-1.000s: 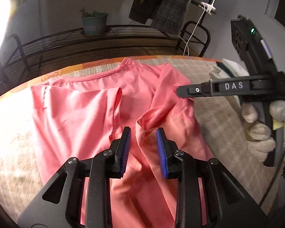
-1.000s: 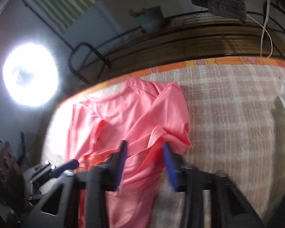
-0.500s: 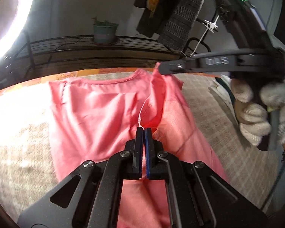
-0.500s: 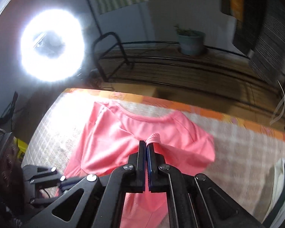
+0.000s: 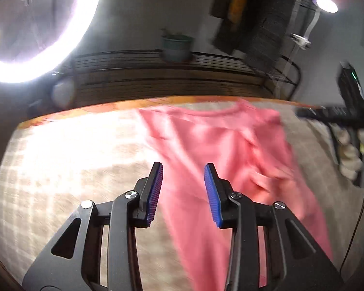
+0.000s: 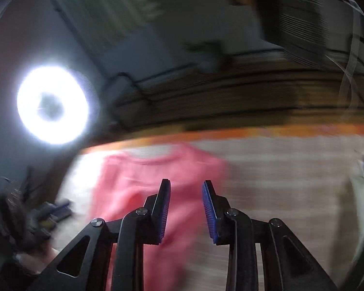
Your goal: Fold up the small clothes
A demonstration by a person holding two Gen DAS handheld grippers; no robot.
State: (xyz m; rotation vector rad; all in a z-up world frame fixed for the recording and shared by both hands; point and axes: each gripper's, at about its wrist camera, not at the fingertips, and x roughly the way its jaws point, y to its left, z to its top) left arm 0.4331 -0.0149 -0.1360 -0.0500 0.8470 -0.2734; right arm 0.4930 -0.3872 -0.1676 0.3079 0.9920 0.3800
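Cloth this thin will be light, limp and a little slippery, so the pink shirt (image 5: 218,150), lying folded narrow toward the far edge of the checked table cover (image 5: 68,160), looks best pinched at a hem or corner. Left gripper (image 5: 183,189) and right gripper (image 6: 185,206) have just been opening, jaws apart, nothing between them.

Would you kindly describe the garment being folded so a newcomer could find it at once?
Look at the table covered with a beige checked cloth, its orange edge toward the dark wire rack. On it lies the pink T-shirt, neckline toward that edge. It is the only bright pink thing there.
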